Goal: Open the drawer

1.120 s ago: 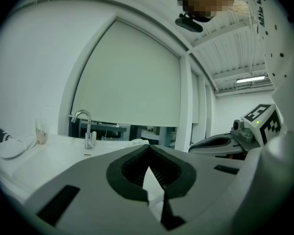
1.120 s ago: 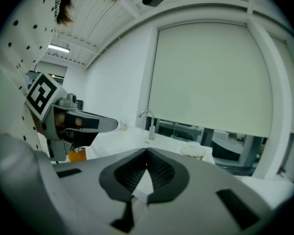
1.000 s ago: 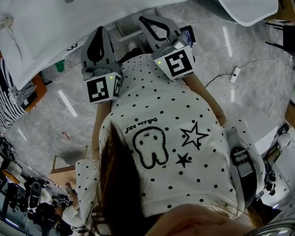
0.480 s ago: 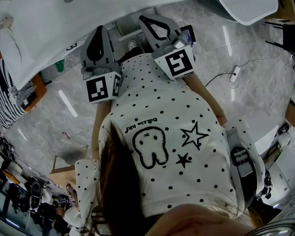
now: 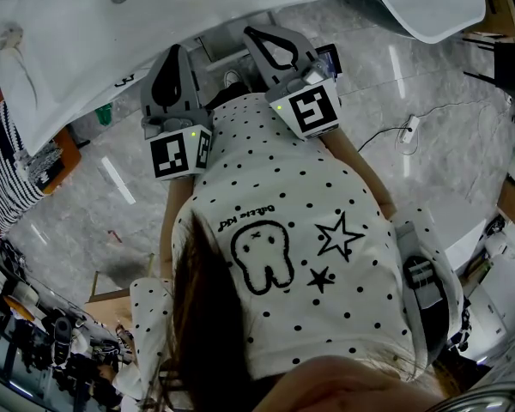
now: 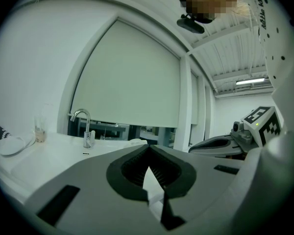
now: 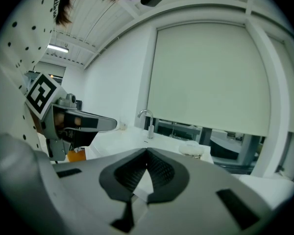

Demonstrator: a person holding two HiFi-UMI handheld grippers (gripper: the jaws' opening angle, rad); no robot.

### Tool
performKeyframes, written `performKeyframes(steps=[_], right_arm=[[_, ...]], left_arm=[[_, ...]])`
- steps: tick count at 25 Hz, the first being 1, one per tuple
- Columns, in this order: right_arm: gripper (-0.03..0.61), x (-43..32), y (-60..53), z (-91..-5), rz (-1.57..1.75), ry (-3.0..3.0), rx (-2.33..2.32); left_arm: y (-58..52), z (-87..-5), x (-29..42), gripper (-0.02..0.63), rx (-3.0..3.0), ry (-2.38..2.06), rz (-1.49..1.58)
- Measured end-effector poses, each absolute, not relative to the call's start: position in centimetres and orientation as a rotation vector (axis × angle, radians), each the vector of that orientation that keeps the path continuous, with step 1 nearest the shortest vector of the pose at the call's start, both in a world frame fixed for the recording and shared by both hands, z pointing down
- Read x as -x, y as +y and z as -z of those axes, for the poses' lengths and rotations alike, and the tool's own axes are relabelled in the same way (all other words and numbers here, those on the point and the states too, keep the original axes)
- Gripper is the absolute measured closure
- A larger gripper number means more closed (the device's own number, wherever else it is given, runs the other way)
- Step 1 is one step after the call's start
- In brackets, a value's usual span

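A white bench (image 5: 86,37) with a tap (image 6: 83,127) fills the upper left. At the top middle, your left tongs (image 5: 174,50) and right tongs (image 5: 251,33) are clenched on nothing. You cannot make out the drawer.

From overhead the person's dotted shirt (image 5: 300,230) blocks much of the floor, the white countertop (image 5: 86,50) runs off the top edge, and whatever lies under its overhang is mostly hidden behind the left gripper (image 5: 175,51) and right gripper (image 5: 251,33).
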State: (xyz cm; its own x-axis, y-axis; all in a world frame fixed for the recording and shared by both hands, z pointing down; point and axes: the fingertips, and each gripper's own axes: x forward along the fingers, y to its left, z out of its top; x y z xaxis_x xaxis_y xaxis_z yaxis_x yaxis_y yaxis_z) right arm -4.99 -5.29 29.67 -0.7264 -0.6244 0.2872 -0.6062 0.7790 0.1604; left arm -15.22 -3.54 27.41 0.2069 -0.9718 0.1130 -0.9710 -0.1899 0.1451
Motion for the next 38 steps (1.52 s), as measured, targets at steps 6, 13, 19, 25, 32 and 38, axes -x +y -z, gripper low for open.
performKeyframes(steps=[6,13,19,25,32,38], right_arm=[[0.566,4.98,-5.36,-29.64,0.07,-2.645,-0.952],[0.566,5.04,-5.4,-29.56,0.083,-2.652,-0.95],[0.566,5.1,-5.32,-29.46,0.089,-2.649,-0.946],[0.566,5.17,-5.26,-29.44,0.1,-2.652,-0.94],[0.566,5.08,-5.24,-29.49,0.103,-2.646,-0.939],[0.566,4.97,-5.2,-29.59,0.084,-2.634,-0.943]], left_arm=[[-3.57,-27.38,15.29,0.611,-2.293,-1.874,0.004],[-3.57,-27.42,15.32,0.611,-2.293,-1.876,0.003],[-3.61,-27.37,15.26,0.611,-2.295,-1.871,0.004],[-3.61,-27.36,15.28,0.611,-2.293,-1.873,0.005],[-3.68,-27.42,15.24,0.611,-2.291,-1.868,0.009],[-3.75,-27.41,15.19,0.611,-2.29,-1.861,0.014]])
